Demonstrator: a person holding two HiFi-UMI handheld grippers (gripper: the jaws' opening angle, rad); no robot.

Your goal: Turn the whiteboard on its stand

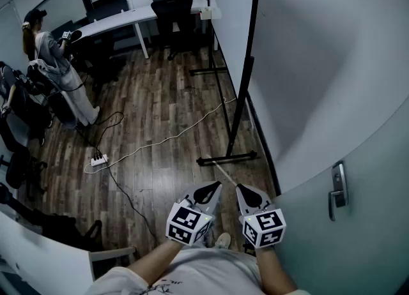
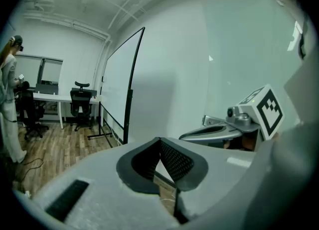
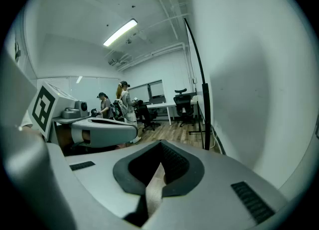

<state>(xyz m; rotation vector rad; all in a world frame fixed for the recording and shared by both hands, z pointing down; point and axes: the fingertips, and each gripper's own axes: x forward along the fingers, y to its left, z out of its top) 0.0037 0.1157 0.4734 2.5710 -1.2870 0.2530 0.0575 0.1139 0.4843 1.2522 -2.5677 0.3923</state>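
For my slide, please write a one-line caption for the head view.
The left hand-held gripper and right hand-held gripper, both shut, face the whiteboard on its stand on a wooden floor.

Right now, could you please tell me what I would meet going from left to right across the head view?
A person → power strip on the floor → left gripper → right gripper → door handle.

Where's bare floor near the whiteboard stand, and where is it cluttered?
Bare floor lies between the desk, the whiteboard and the white cable. Another patch sits between that cable and the stand foot. Crowded at left: power strip, black cable, chairs, a person.
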